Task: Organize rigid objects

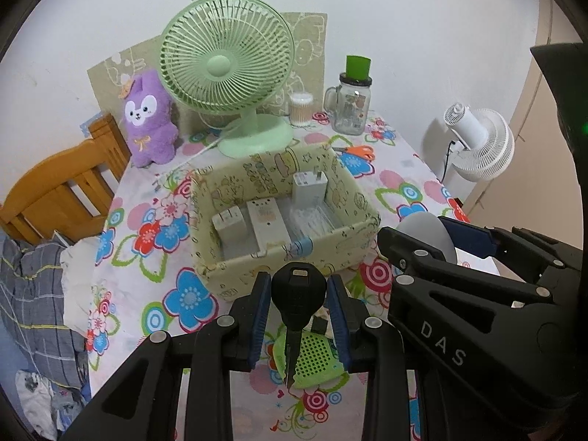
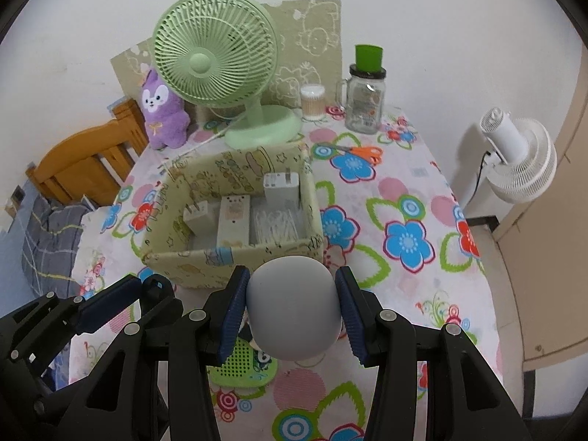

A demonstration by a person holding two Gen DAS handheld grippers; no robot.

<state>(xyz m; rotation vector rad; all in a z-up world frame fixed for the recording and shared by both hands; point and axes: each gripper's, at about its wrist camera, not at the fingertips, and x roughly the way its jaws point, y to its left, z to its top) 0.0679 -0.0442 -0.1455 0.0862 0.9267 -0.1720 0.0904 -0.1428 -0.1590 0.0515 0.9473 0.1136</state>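
Note:
My left gripper [image 1: 298, 284] is shut on a black key-shaped object [image 1: 298, 301] with a thin stem hanging down, held above the table. My right gripper [image 2: 292, 281] is shut on a smooth grey rounded object [image 2: 294, 312]; it also shows at the right of the left wrist view. Both hang just in front of a patterned cream box [image 2: 205, 261] on the floral tablecloth. The box holds a small white charger [image 2: 196, 220], a long white device [image 2: 231, 220], a clear case of cotton swabs [image 2: 275, 222] and a bigger white charger [image 2: 281, 185]. A green perforated item [image 2: 242, 367] lies on the table below the grippers.
Behind the box stand a green desk fan [image 2: 215, 62], a purple plush toy [image 2: 161, 114], a tub of cotton swabs [image 2: 312, 101] and a glass jar with a green cap [image 2: 364, 99]. Orange scissors [image 2: 362, 152] lie at back right. A wooden chair [image 2: 84, 161] is left, a white fan [image 2: 518, 158] right.

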